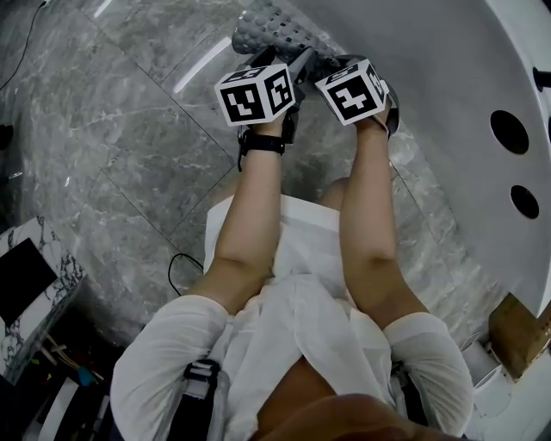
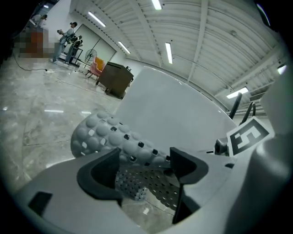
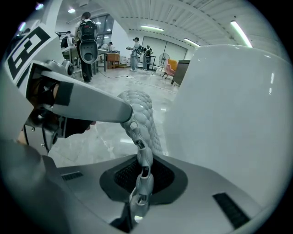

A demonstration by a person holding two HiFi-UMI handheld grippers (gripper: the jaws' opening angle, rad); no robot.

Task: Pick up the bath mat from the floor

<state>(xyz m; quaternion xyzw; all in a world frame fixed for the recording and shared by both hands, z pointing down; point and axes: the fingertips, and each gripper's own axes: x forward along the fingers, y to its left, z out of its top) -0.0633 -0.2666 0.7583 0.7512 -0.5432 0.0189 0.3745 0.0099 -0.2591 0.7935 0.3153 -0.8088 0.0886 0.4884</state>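
Observation:
The grey bath mat [image 1: 267, 26], covered in round bumps and small holes, hangs beside the white bathtub [image 1: 448, 69]. In the left gripper view the mat [image 2: 110, 135] runs across in front of the left gripper [image 2: 144, 167]. Its jaws stand open, with the mat's holed underside showing between them and the pads not pressing it. My right gripper [image 3: 143, 176] is shut on the mat's edge [image 3: 139, 114], which rises from its jaws as a narrow strip. In the head view both grippers sit close together, the left gripper [image 1: 284, 69] beside the right gripper [image 1: 340, 65], at the mat's near end.
Grey marble floor [image 1: 112, 146] lies to the left, with a black cable [image 1: 176, 267] on it. The tub wall [image 3: 229, 100] rises close on the right. A cardboard box [image 1: 516, 332] stands at the lower right and a marble-topped unit [image 1: 34, 276] at the lower left. Several people stand far off [image 3: 87, 32].

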